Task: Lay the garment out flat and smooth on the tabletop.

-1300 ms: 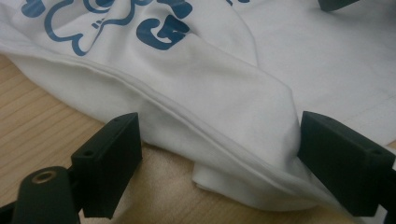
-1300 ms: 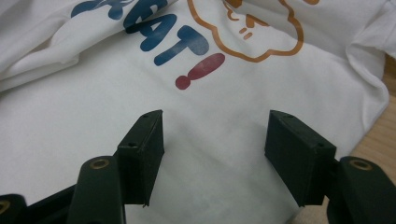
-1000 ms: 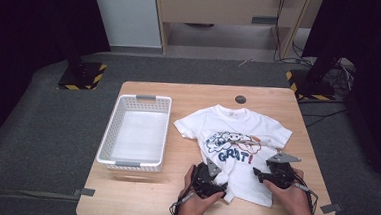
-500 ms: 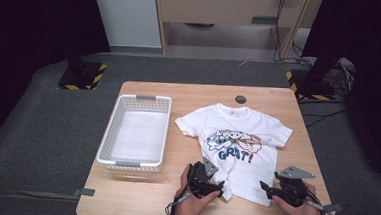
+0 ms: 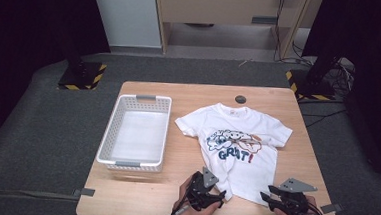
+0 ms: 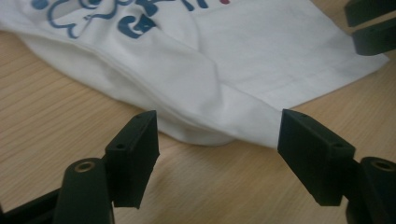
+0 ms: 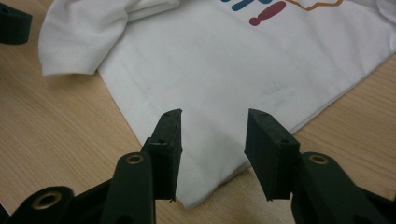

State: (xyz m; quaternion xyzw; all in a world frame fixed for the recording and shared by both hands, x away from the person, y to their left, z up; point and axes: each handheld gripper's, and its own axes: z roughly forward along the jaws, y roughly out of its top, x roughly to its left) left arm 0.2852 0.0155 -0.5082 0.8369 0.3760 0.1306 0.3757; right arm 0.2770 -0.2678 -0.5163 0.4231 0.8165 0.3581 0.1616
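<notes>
My left gripper (image 5: 219, 194) sits at the near edge of the table (image 5: 137, 204), its jaws standing well apart and just now narrowing, with nothing pinched between them. In the left gripper view the folded-over corner of the white T-shirt (image 6: 243, 70) lies on the wood just ahead of my pads (image 6: 133, 149), bulging towards the gap but not touched by either one. My right gripper (image 5: 267, 198) is at the near right corner of the table, and its jaws have just been drawing in too, though they are not together yet. In the right gripper view they straddle the shirt's other bottom corner, the hem running under and between my pads (image 7: 170, 140); the cloth lies flat on the wood there, and I cannot see either pad pressing on it.

Beyond my hands the T-shirt (image 5: 243, 146) lies face up on the right half of the table, neck pointing away from me, sleeves spread, its blue and orange print in the middle. Its lower left part is rumpled and folded over near my left gripper. To its left, apart from it, stands a white basket (image 5: 107, 137). Farther back, near the far edge, is a small dark round disc (image 5: 240, 99)
</notes>
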